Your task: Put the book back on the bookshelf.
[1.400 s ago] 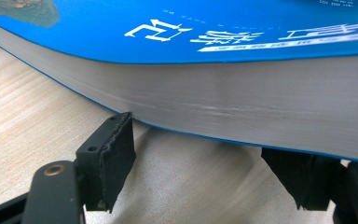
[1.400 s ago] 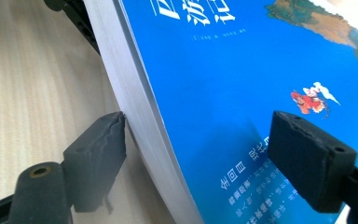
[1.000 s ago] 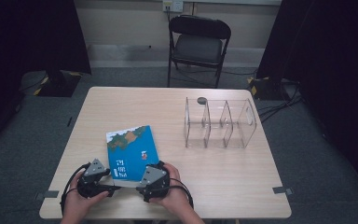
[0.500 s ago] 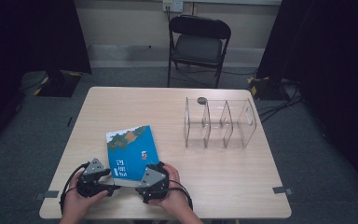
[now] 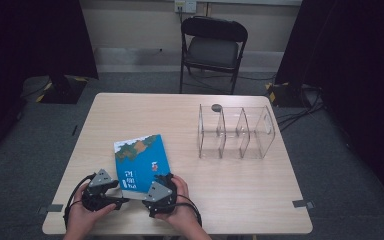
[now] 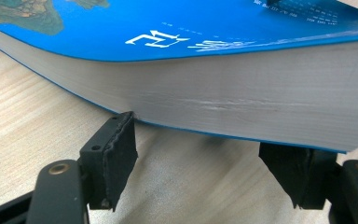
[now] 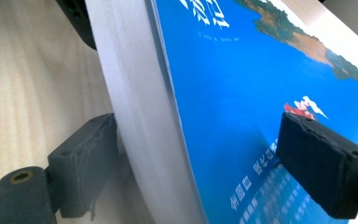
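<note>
A thick blue paperback book [image 5: 141, 159] lies on the wooden table [image 5: 190, 115], near the front left. My left gripper [image 5: 116, 194] sits at the book's near edge. In the left gripper view the book [image 6: 242, 93] shows its white page edge, and the left gripper [image 6: 205, 154] is open, with both jaws low against that edge. My right gripper [image 5: 164, 186] is at the book's near right corner. It is open [image 7: 203, 140] in the right gripper view, and the book [image 7: 242, 93] stands between its jaws, one by the pages, one over the cover.
A clear plastic divider box [image 5: 235, 131] with three compartments stands at the right of the table. A small dark round object [image 5: 216, 107] lies just behind it. A black folding chair [image 5: 212, 47] stands beyond the far edge.
Both grippers have only shifted slightly at the book's near edge. The book has not visibly moved.
</note>
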